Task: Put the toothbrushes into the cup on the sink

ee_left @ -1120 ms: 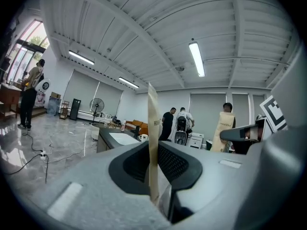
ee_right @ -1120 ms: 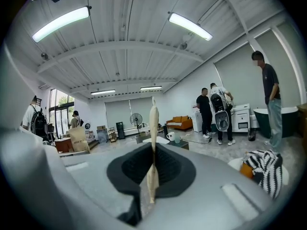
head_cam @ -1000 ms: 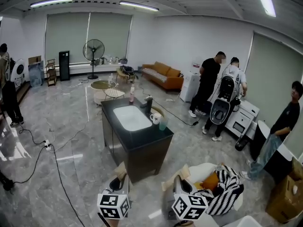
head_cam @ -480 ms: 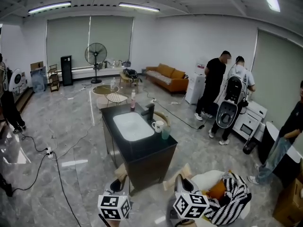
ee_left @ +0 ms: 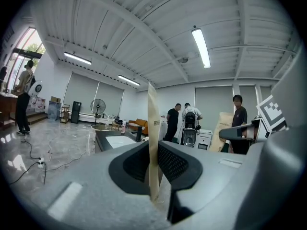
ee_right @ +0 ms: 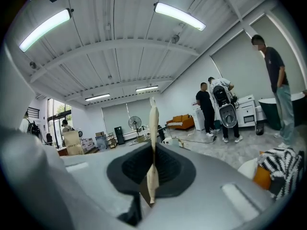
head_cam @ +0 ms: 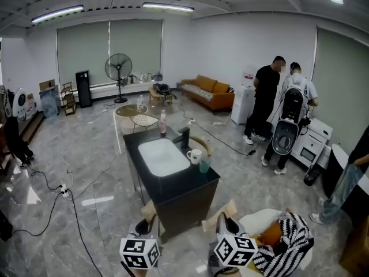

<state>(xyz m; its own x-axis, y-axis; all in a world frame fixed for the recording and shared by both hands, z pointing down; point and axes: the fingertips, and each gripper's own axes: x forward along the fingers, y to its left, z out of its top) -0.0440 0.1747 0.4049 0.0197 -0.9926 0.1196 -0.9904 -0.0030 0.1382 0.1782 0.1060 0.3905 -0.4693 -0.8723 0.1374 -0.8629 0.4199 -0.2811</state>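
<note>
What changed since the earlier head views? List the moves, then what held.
The view has advanced toward the sink counter, which now sits lower and slightly larger. The person at the right edge has slid mostly out of frame. Nothing was grasped or released. Unchanged: the left gripper stays shut on a tan packet, the right gripper on a second packet.

A large open workroom set up as a mock home: a freestanding sink counter [head_cam: 193,182] stands alone mid-floor on grey marble-look tiles [head_cam: 86,154]. Strip lights [head_cam: 57,13] and roller blinds [head_cam: 109,48] look like an office. Cables [head_cam: 74,209] trail at left, with an orange sofa [head_cam: 209,91] and a pedestal fan [head_cam: 118,69] far back and white appliances [head_cam: 311,143] at right.
</note>
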